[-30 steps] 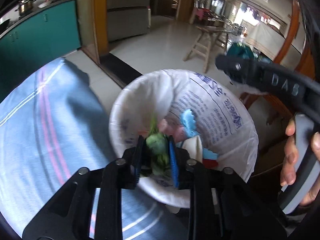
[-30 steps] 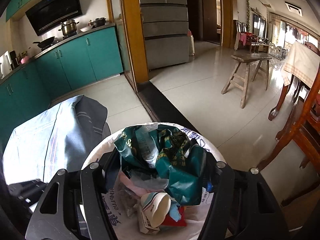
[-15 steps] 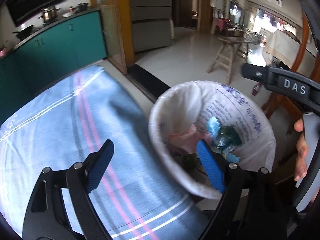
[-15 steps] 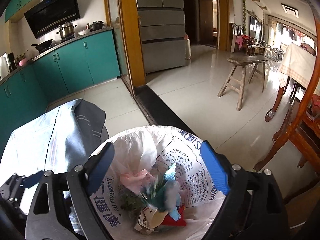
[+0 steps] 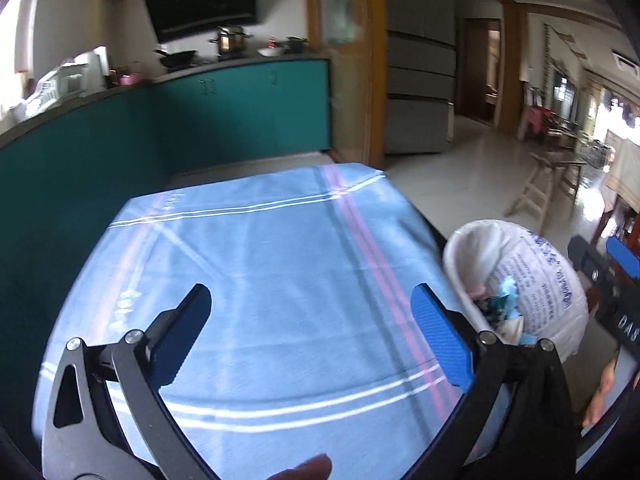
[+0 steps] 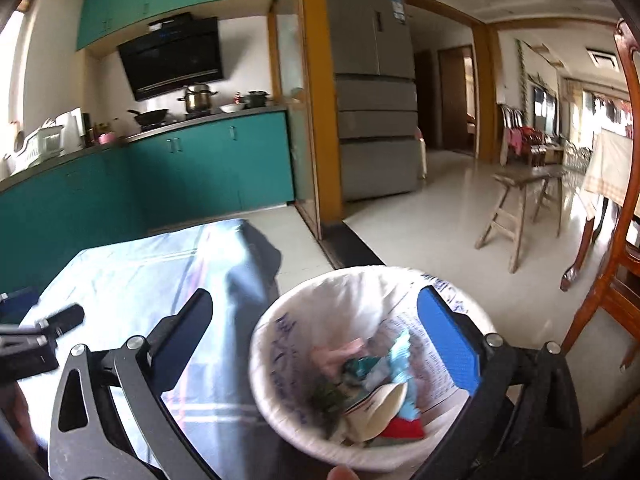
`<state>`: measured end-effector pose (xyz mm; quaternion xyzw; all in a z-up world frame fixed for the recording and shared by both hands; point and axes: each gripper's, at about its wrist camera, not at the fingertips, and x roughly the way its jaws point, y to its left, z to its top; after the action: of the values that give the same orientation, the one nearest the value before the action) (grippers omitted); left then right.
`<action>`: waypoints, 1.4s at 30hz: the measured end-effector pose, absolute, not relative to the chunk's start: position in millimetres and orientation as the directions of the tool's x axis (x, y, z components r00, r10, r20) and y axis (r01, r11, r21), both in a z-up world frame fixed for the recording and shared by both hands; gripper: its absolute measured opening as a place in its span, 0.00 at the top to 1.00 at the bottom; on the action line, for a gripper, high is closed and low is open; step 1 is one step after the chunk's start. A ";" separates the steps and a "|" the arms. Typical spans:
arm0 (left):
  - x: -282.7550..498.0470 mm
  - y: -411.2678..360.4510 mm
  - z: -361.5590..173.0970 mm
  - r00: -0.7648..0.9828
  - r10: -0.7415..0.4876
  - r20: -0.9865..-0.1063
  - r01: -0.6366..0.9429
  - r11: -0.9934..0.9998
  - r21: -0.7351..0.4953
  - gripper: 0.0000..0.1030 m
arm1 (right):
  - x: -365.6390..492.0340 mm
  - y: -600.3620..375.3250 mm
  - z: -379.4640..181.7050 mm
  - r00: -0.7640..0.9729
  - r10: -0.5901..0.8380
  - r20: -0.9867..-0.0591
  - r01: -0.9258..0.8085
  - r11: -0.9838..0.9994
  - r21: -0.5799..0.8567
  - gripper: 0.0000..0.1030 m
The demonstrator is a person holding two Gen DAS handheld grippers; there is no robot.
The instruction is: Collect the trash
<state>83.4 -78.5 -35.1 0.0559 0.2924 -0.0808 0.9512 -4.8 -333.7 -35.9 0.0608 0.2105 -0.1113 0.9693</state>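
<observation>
Left wrist: left tool (image 5: pixel 312 332) spread over cloth (image 5: pixel 260 272); right tool (image 6: pixel 316 332) spread above bin (image 6: pixel 276 332).

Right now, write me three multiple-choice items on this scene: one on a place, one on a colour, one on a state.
1. Where does the trash bin stand relative to the cloth-covered table?
A. On top of it
B. On the floor beside it
C. Under it

2. What colour are the kitchen cabinets?
A. Teal
B. White
C. Red

3. What state are the left gripper and right gripper in?
A. Both shut on trash
B. Only the left open
C. Both open, holding nothing

Answers:
1 B: the bag-lined bin sits past the table's right edge, on the floor.
2 A: the counter fronts and the upper doors are teal.
3 C: each view shows the fingers spread wide with nothing between them; the crumpled wrappers lie in the bin.
</observation>
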 end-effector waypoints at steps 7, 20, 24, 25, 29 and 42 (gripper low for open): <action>47.8 -50.0 -18.1 0.849 -0.082 -0.522 0.171 0.977 0.125 0.03 | -31.5 -294.0 -29.5 0.894 -0.203 -0.399 0.238 0.970 0.041 0.03; 27.6 -30.3 -4.9 0.857 -0.105 -0.505 0.160 0.985 0.068 0.03 | -61.3 -265.3 6.6 0.921 -0.216 -0.324 0.231 0.973 0.008 0.03; 25.9 -28.5 -4.8 0.856 -0.104 -0.506 0.157 0.985 0.064 0.03 | -62.0 -261.2 6.5 0.924 -0.205 -0.322 0.221 0.975 0.011 0.03; 25.6 -28.0 -4.9 0.857 -0.101 -0.506 0.154 0.986 0.064 0.03 | -62.0 -260.2 6.4 0.925 -0.203 -0.321 0.217 0.976 0.010 0.03; 25.2 -27.6 -5.5 0.854 -0.103 -0.510 0.153 0.986 0.058 0.03 | -63.0 -255.2 8.8 0.929 -0.195 -0.314 0.206 0.979 0.003 0.03; 22.8 -25.9 -4.4 0.855 -0.106 -0.508 0.154 0.987 0.055 0.03 | -65.1 -247.0 11.6 0.933 -0.187 -0.308 0.195 0.981 -0.006 0.03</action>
<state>22.8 -25.9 -4.4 0.0467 0.2605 -0.0675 0.9620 -65.1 -247.0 11.6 0.0123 0.1555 -0.0970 0.9830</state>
